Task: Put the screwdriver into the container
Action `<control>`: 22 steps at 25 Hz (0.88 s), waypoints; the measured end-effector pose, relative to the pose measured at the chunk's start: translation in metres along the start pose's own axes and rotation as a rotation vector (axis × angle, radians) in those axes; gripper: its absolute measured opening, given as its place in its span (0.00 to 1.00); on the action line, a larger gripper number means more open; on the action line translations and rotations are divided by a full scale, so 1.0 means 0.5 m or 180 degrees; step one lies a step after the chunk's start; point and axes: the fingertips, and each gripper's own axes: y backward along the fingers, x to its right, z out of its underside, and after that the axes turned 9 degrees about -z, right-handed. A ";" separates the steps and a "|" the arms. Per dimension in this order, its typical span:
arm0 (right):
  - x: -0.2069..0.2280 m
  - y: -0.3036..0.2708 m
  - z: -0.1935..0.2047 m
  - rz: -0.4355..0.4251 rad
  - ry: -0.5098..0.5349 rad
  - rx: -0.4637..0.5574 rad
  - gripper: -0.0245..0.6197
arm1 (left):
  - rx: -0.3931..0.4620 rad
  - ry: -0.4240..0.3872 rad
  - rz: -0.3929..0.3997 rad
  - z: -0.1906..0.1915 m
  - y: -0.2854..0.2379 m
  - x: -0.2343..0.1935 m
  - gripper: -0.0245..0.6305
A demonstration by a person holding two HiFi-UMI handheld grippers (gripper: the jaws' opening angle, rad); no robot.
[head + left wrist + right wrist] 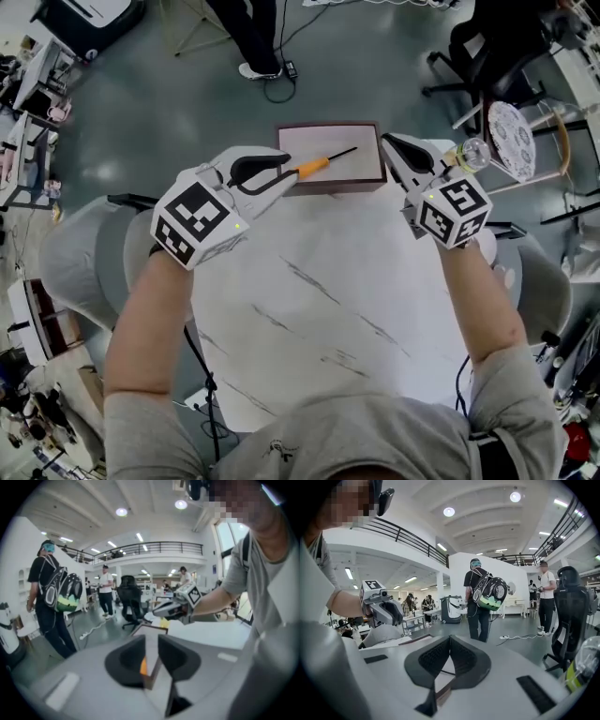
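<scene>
- Left gripper (281, 174) pinches the screwdriver (319, 165) by its orange end
- Its thin tip points to 2 o'clock, across the box (349, 185)
- Right gripper (390, 142) is pressed together, empty, at the box's 3 o'clock

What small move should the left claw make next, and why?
Probably carry it a little toward the container and lower: the left claw grips the screwdriver by its orange handle, and the shaft points over the open container.
</scene>
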 end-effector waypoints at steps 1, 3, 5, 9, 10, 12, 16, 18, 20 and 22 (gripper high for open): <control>-0.006 0.004 -0.006 0.0002 -0.0002 0.0003 0.05 | 0.0050 0.0081 -0.0033 -0.005 0.018 -0.002 0.16; -0.021 0.013 -0.018 0.0008 -0.0004 0.0002 0.05 | 0.0156 0.0215 -0.0092 -0.014 0.055 -0.001 0.11; -0.039 0.022 -0.029 0.0019 -0.0011 -0.0007 0.05 | 0.0276 0.0330 -0.0138 -0.023 0.095 0.004 0.06; -0.083 0.046 -0.054 0.0037 -0.0101 0.0004 0.05 | 0.0623 0.0652 -0.0185 -0.047 0.187 0.013 0.04; -0.094 0.053 -0.061 0.0053 -0.0131 0.0013 0.05 | 0.0707 0.0736 -0.0205 -0.052 0.210 0.013 0.04; -0.117 0.068 -0.071 0.0096 -0.0178 0.0017 0.05 | 0.0852 0.0907 -0.0240 -0.059 0.252 0.017 0.04; -0.179 0.096 -0.085 0.0130 -0.0259 0.0015 0.05 | 0.0968 0.1109 -0.0252 -0.050 0.324 0.044 0.04; -0.216 0.110 -0.088 0.0128 -0.0304 0.0012 0.05 | 0.0968 0.1143 -0.0237 -0.043 0.355 0.064 0.04; -0.250 0.128 -0.092 0.0139 -0.0339 0.0002 0.05 | 0.0977 0.1157 -0.0209 -0.041 0.386 0.087 0.04; -0.283 0.147 -0.100 0.0158 -0.0358 -0.0007 0.05 | 0.0995 0.1144 -0.0178 -0.043 0.417 0.111 0.04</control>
